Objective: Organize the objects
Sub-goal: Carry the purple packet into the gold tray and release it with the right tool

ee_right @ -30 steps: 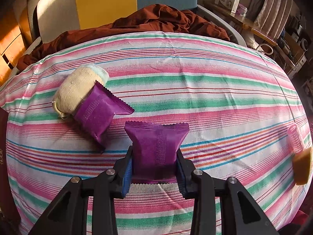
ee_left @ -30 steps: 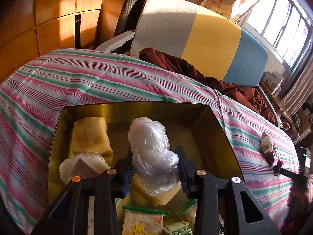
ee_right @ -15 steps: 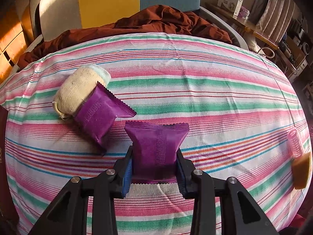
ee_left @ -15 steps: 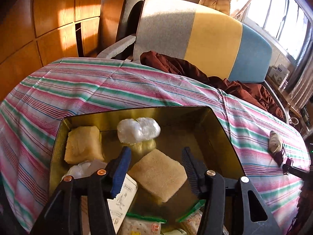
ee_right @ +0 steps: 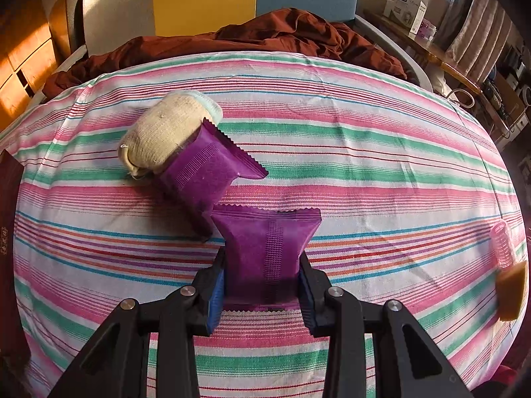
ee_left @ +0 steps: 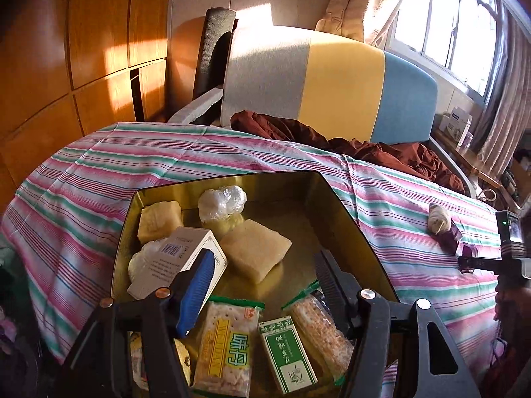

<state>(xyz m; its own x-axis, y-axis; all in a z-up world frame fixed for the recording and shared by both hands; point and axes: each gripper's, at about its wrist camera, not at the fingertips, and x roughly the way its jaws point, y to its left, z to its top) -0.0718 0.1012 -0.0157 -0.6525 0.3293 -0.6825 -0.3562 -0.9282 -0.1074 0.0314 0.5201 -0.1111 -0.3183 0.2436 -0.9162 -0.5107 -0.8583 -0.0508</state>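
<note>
Purple packet [ee_right: 265, 252] is sitting between the two fingers of the right gripper [ee_right: 262, 285], which is closed on its lower half; in the right wrist view, its zigzag top edge is pointing away from the camera over the striped bedcover [ee_right: 365, 152]. Just beyond this packet, a second purple packet [ee_right: 205, 169] is lying tilted, and its near corner is almost touching the held one. The second packet is leaning against a rolled beige sock [ee_right: 166, 132], which is lying on the far left side of it. Well apart from the held packet, at the right edge of the cover, a pink hair roller [ee_right: 504, 245] is resting beside a yellow sponge block [ee_right: 512, 292].

In the left wrist view, the left gripper [ee_left: 262, 275] is hanging with its jaws wide apart and nothing between them, above a gold tin tray [ee_left: 348, 219] that is standing on the same cover. Inside the tray, a beige sponge [ee_left: 255, 252] is lying near the middle, and beyond it a crumpled plastic bag [ee_left: 222, 202] is sitting near the back wall. Left of the sponge, a white box [ee_left: 179, 262] is leaning on another bag, with a second sponge [ee_left: 159, 219] behind it. Nearer than the sponge, a cracker pack [ee_left: 229, 345], a green box [ee_left: 287, 351] and a long biscuit pack [ee_left: 318, 325] are lying side by side.
</note>
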